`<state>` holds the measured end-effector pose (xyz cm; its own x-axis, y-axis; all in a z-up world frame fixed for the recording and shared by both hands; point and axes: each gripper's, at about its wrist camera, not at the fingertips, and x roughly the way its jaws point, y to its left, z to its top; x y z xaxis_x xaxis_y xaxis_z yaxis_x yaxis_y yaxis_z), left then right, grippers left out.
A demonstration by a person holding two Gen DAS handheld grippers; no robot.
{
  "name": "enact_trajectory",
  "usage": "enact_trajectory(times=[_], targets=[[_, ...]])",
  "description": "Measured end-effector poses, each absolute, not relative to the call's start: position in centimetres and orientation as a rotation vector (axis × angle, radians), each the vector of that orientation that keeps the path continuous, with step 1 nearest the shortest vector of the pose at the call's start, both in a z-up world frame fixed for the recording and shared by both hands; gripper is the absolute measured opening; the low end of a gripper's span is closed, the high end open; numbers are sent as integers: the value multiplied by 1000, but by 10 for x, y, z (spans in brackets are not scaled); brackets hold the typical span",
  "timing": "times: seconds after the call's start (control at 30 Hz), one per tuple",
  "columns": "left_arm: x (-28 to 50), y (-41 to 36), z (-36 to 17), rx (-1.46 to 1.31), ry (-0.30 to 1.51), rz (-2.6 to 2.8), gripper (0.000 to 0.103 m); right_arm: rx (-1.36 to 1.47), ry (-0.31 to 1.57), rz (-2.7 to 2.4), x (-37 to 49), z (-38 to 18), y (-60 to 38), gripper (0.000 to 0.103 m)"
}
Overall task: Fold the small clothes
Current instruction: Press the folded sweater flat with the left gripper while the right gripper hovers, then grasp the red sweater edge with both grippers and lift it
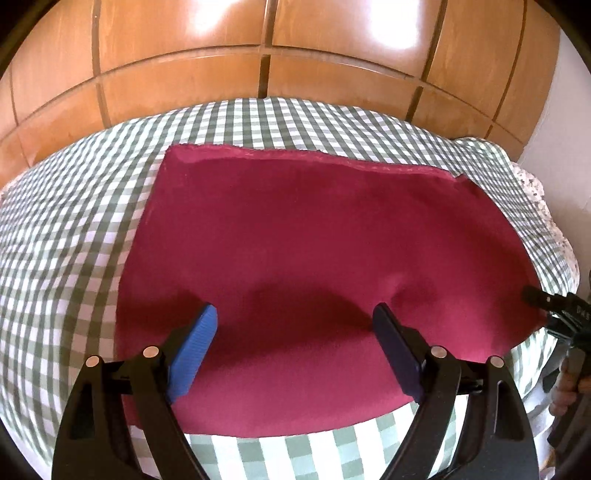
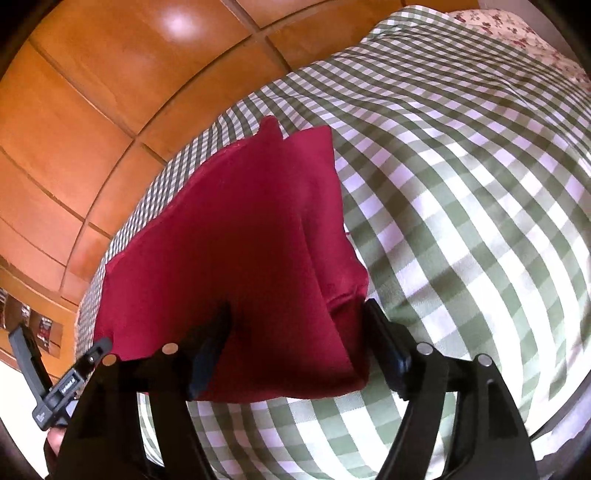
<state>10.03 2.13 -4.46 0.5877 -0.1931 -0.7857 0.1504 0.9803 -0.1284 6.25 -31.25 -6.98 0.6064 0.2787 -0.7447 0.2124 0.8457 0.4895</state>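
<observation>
I am holding my left gripper above the near part of a flat, dark red rectangular cloth, its blue-padded fingers standing wide apart with nothing between them. The cloth is lying spread on a green-and-white checked bedspread, its far hem running close to the bed's far edge, in front of glossy orange-brown wooden wardrobe panels. My right gripper is sitting at the cloth's right edge (a raised ridge of fabric is bunching there); its fingers are also spread, one over the cloth, the other just beside the fold. Whether that finger is touching the fabric I cannot tell. A floral pillow is peeking out at the far right.
</observation>
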Motion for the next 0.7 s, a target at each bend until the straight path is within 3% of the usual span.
enact_trajectory(times=[0.13,0.23,0.37,0.47,0.5,0.53,0.7], targets=[[96,25,-43,-50,916,-183,85,574,928,42,63,-69,-310,75],[99,22,-43,10,931,-145,85,561,933,42,65,-68,-310,60],[101,15,-39,58,932,-127,85,550,926,45,64,-68,-312,53],[100,13,-37,60,926,-136,85,568,928,73,65,-67,-314,56],[100,12,-37,61,926,-139,85,611,923,98,66,-70,-316,67],[99,11,-38,62,926,-146,85,624,924,104,67,-72,-316,70],[95,12,-38,60,919,-164,85,521,960,66,75,-70,-302,68]])
